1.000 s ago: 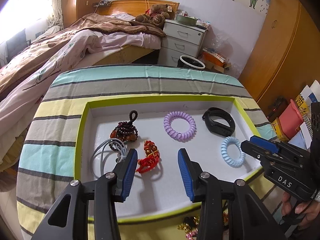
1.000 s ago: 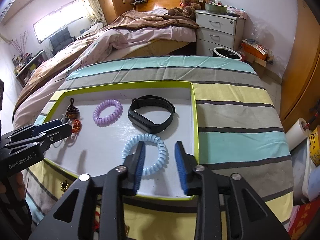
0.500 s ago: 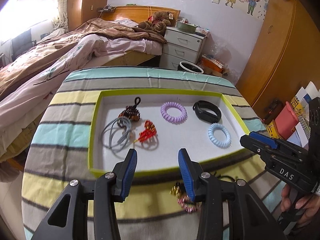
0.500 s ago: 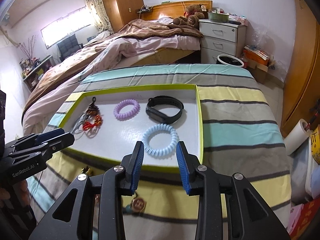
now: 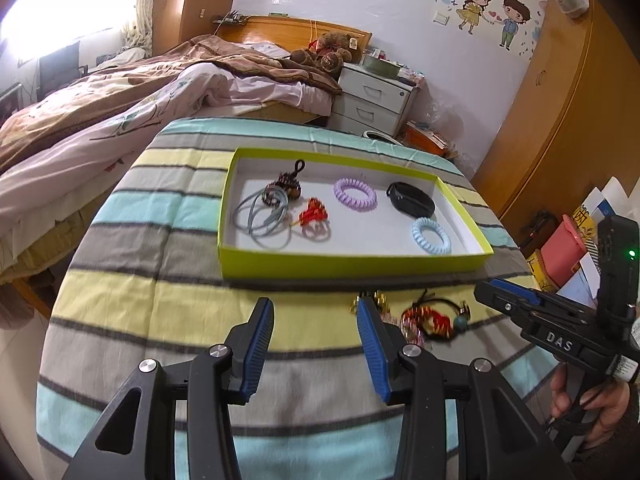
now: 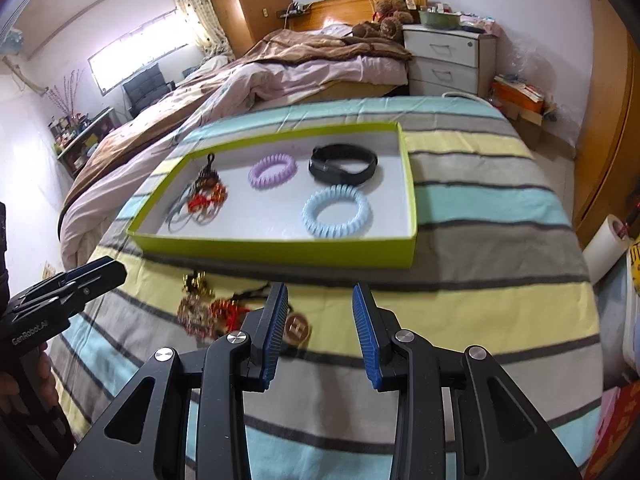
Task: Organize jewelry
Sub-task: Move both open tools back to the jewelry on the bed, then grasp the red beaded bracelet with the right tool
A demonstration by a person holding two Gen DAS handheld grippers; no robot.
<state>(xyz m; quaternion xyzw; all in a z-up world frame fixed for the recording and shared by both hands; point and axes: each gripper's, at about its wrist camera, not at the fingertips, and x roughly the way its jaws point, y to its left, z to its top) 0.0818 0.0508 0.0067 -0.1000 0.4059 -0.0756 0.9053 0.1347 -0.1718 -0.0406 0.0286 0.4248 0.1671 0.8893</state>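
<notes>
Left wrist view: the left gripper (image 5: 316, 320) hovers above the striped tablecloth (image 5: 160, 308) with its blue-padded jaws spread wide and nothing between them. Beyond it lies the green-rimmed tray (image 5: 352, 266) with a white floor. Inside the tray, from left to right: a grey cord loop (image 5: 262, 220), a dark beaded charm (image 5: 286, 188) overlapping the cord's far side, a red knotted bracelet (image 5: 314, 216), a purple spiral hair tie (image 5: 355, 194), a black fitness band (image 5: 410, 199), and a light blue spiral hair tie (image 5: 431, 235) near the tray's front right corner. Outside the tray, on the cloth just beside the gripper's right finger, lies a loose jewelry pile (image 5: 424, 318): gold beads, a red knotted piece and a black cord with a teal bead. The right gripper (image 5: 500, 300) enters from the right edge, held by a hand (image 5: 596, 404); whether its jaws are apart cannot be told from this angle.

Right wrist view: the right gripper (image 6: 320, 320) is held over the cloth in front of the tray (image 6: 280, 250), jaws moderately apart and empty. The jewelry pile (image 6: 212, 308) lies just left of its left finger, with a round brown pendant (image 6: 297, 328) partly hidden behind that finger. The left gripper (image 6: 80, 280) shows at the left edge.
</notes>
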